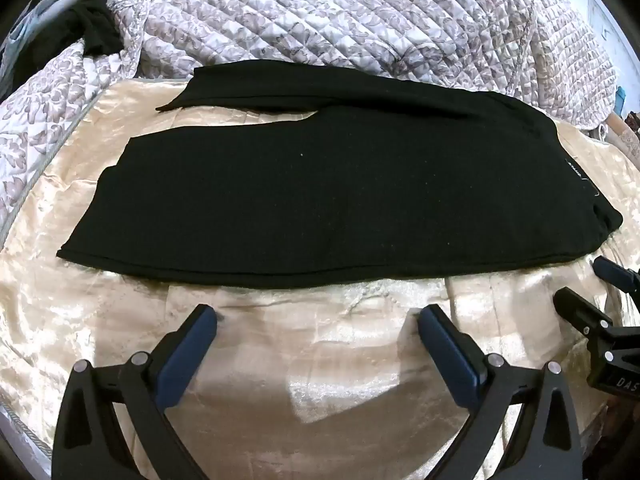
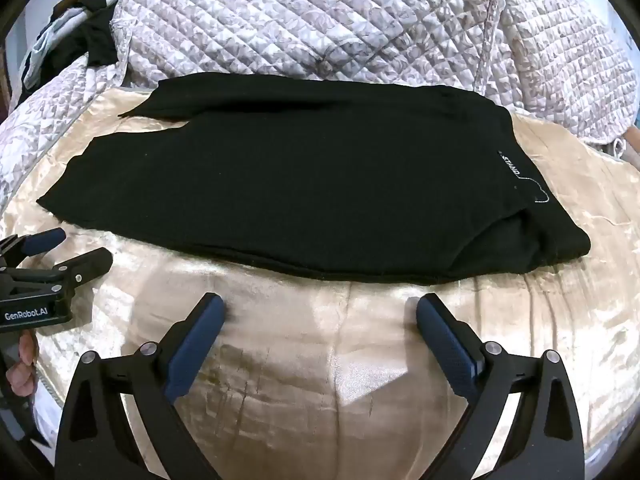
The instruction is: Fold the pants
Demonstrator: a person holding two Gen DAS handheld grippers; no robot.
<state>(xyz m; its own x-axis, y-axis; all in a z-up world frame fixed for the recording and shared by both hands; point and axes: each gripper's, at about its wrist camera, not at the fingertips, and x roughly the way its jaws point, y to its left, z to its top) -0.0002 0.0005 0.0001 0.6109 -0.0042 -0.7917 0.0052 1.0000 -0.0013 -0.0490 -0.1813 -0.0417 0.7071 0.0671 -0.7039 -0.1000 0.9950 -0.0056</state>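
Black pants point(image 1: 320, 200) lie flat on a shiny beige sheet point(image 1: 320, 360), leg ends at the left, waistband with a small label point(image 2: 510, 166) at the right. One leg lies over the other, slightly offset at the far left. My left gripper point(image 1: 316, 316) is open and empty, just short of the pants' near edge. My right gripper point(image 2: 318, 306) is open and empty, also short of the near edge. Each gripper shows in the other's view: the right one at the right edge point(image 1: 588, 284), the left one at the left edge point(image 2: 76, 248).
A quilted floral blanket point(image 1: 340, 16) is bunched behind the pants and along the left side. Dark clothes point(image 1: 96, 28) lie at the far left corner. The beige sheet point(image 2: 340, 360) spreads in front of the pants.
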